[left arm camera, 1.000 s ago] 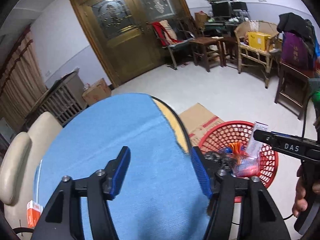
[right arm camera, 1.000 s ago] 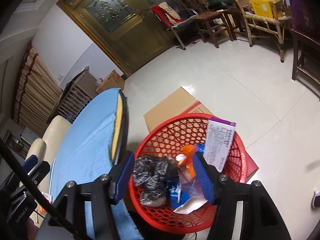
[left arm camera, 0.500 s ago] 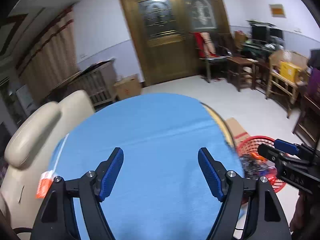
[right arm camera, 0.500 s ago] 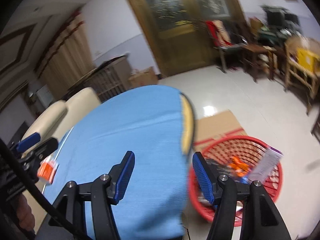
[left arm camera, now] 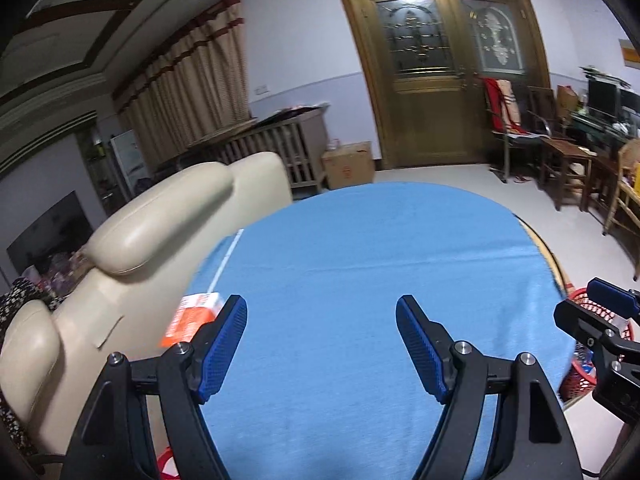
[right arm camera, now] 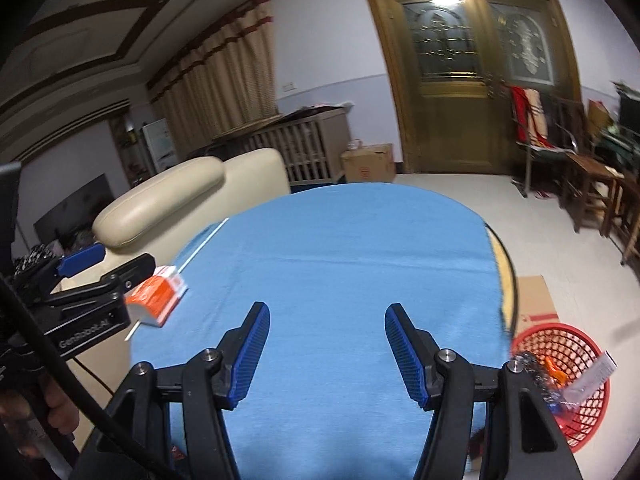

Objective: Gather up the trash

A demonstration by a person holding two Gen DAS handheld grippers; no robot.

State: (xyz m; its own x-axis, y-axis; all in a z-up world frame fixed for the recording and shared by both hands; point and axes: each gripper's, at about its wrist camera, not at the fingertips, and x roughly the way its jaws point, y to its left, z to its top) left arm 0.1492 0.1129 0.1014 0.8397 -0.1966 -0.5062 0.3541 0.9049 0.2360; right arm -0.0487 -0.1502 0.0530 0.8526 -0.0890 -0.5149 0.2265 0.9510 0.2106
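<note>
A round table under a blue cloth [left arm camera: 360,260] [right arm camera: 340,248] fills both views. An orange-and-white carton [left arm camera: 192,316] [right arm camera: 156,294] lies at its left edge beside a thin white straw. My left gripper [left arm camera: 320,308] hangs open over the cloth with nothing between its blue pads; its left finger overlaps the carton in the left wrist view. The right wrist view shows that gripper [right arm camera: 100,280] right next to the carton. My right gripper [right arm camera: 326,312] [left arm camera: 600,312] is open and empty over the cloth. A red basket [right arm camera: 532,330] [left arm camera: 576,384] with several pieces of trash stands on the floor at the right.
A cream armchair [left arm camera: 160,240] [right arm camera: 168,196] presses against the table's left side. Flat cardboard [right arm camera: 534,296] lies under the basket. Wooden chairs and tables [left arm camera: 568,160] line the right wall, and a cardboard box [left arm camera: 348,164] sits by the wooden doors.
Both grippers have swung left and up from above the red basket to over the blue table. The basket slid to the right edge, and the carton and armchair came into view.
</note>
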